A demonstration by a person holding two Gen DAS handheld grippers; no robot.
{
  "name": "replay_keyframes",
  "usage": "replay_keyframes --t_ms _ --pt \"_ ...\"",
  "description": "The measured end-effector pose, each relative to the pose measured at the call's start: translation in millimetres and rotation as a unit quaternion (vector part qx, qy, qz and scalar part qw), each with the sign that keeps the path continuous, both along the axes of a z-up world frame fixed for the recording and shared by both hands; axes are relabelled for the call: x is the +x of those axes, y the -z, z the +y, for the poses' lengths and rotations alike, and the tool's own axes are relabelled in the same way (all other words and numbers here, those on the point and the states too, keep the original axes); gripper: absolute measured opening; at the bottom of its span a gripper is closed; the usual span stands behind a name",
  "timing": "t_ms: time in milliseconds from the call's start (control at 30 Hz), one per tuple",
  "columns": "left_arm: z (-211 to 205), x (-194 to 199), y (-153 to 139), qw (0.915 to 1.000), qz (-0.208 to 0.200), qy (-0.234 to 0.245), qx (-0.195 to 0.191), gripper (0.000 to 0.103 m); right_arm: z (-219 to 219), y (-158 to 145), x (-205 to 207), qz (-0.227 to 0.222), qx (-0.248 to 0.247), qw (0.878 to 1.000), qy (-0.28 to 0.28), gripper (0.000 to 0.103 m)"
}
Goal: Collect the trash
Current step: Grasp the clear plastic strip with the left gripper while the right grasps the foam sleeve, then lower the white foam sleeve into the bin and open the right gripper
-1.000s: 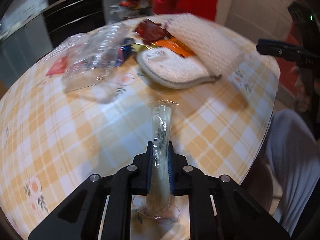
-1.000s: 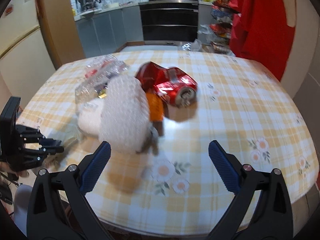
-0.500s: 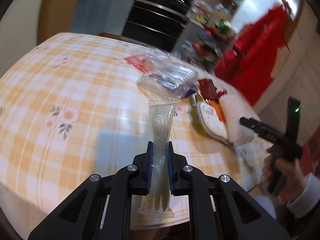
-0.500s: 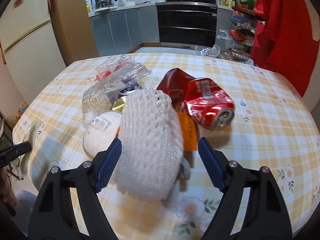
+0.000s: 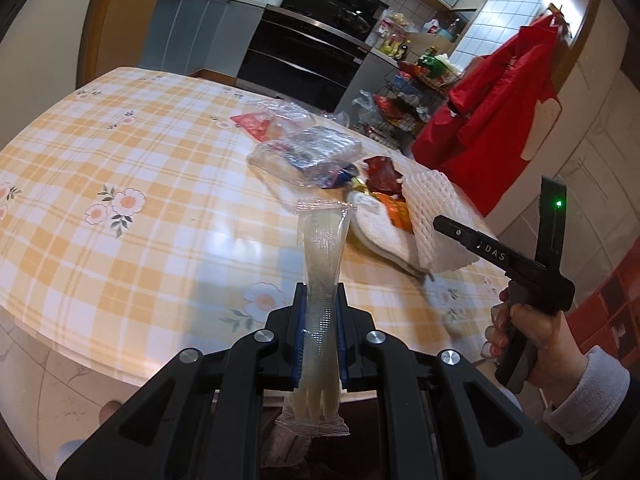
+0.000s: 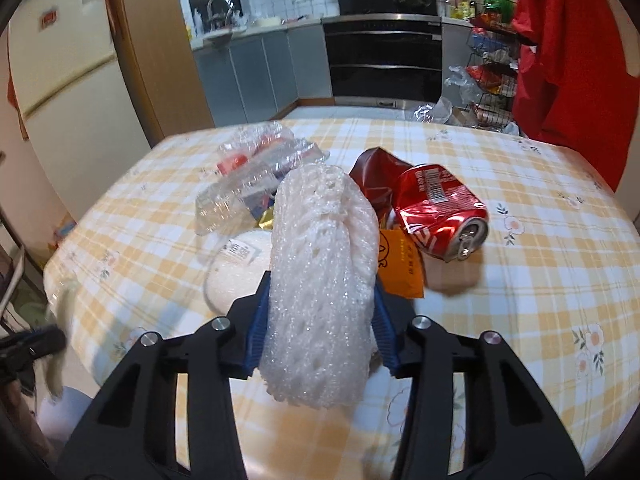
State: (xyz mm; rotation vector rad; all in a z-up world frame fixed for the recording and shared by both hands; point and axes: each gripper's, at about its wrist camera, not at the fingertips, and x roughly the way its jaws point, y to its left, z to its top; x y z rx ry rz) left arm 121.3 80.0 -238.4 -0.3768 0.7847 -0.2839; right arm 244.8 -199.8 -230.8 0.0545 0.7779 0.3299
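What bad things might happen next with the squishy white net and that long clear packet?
1. The right claw is closing around the white foam net, which is soft, so it may squash and slip free.
2. The net touches the orange wrapper near the crushed red can; lifting might drag them.
3. The left claw pinches only the middle of the clear packet, so its long ends could snag.

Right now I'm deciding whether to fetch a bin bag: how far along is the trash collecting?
Early. In hand: the left tongs are shut on a wrapped plastic fork, lifted off the table; the right tongs are closing around the white foam net. Left: the crushed red can, clear plastic packaging, orange wrapper.
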Motion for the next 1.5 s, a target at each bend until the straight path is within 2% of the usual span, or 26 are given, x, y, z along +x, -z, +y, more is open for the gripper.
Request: replay_keyframes --t_ms 367,667,967,1267,1500 --pt "-13 -27 -15 0.9997 -0.010 0.018 0.010 0.013 -27 -29 -60 -0.035 0.052 0.998 0.019 0.046" --pt "-23 -51 -20 0.9994 -0.012 0.029 0.018 0.013 -34 -43 -116 -0.059 0.050 0.997 -0.009 0.046" --pt "-39 -88 -22 0.9990 -0.010 0.034 0.027 0.013 -49 -55 -163 -0.077 0.090 0.993 -0.015 0.046" --pt "-41 -123 -31 0.9987 -0.028 0.015 0.039 0.013 -40 -38 -213 -0.058 0.091 0.993 -0.050 0.046" --pt "-43 -126 -33 0.9981 -0.039 0.020 0.044 0.013 -29 -19 -222 -0.028 0.082 0.994 -0.069 0.047"
